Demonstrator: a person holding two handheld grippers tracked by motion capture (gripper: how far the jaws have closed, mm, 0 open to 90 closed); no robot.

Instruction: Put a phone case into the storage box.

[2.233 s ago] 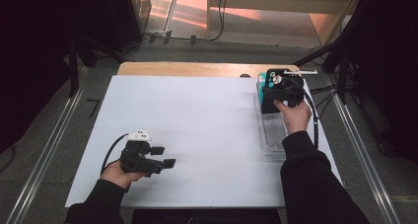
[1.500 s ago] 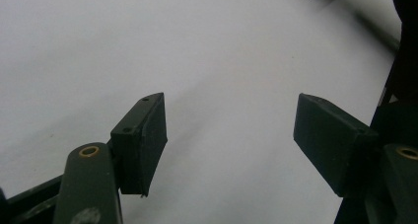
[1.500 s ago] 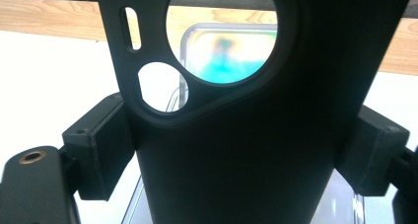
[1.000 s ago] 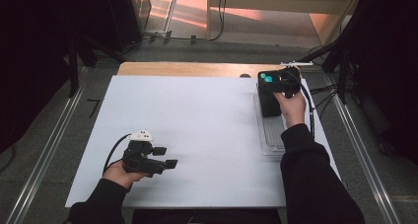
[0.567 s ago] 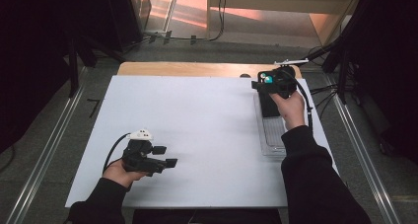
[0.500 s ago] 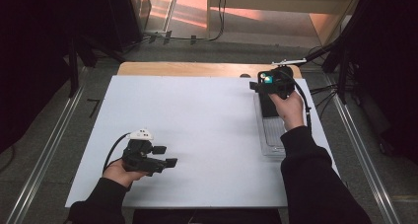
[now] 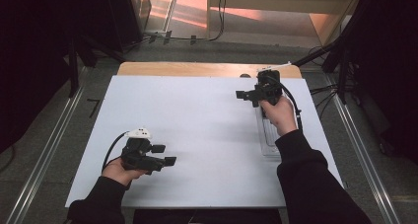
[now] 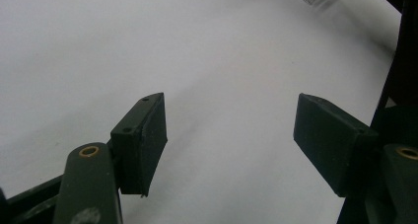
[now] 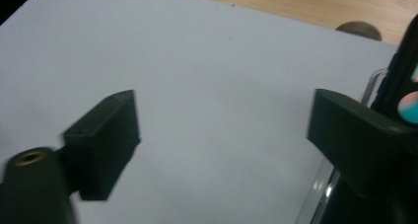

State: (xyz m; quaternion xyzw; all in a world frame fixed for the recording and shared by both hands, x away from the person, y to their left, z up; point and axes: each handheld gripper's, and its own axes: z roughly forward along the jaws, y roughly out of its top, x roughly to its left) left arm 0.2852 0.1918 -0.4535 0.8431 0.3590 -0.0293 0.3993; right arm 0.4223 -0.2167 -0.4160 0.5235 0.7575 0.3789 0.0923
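**Both grippers empty above the white sheet**

On the near left, the left gripper (image 7: 165, 155) rests low over the white sheet (image 7: 197, 135), held in the person's left hand (image 7: 121, 170) and pointing toward the right side of the table. In its own view the two black jaws stand well apart, with bare white sheet and nothing else between them (image 8: 229, 135).

Across the sheet, at the far right, the right gripper (image 7: 245, 94) is held up in the right hand (image 7: 281, 114), pointing left across the table. Its jaws have just been closing a little, yet they stand wide apart, and in its own view there is bare sheet between them (image 9: 222, 130). Just beside and under that hand lies a clear plastic tray (image 7: 268, 142), long and narrow, along the right edge of the sheet. Something black with a teal spot (image 9: 409, 108) sits at the far right edge of the right gripper view; I cannot tell what it is. Beyond the sheet, a strip of wooden tabletop (image 7: 197, 69) shows at the far edge.
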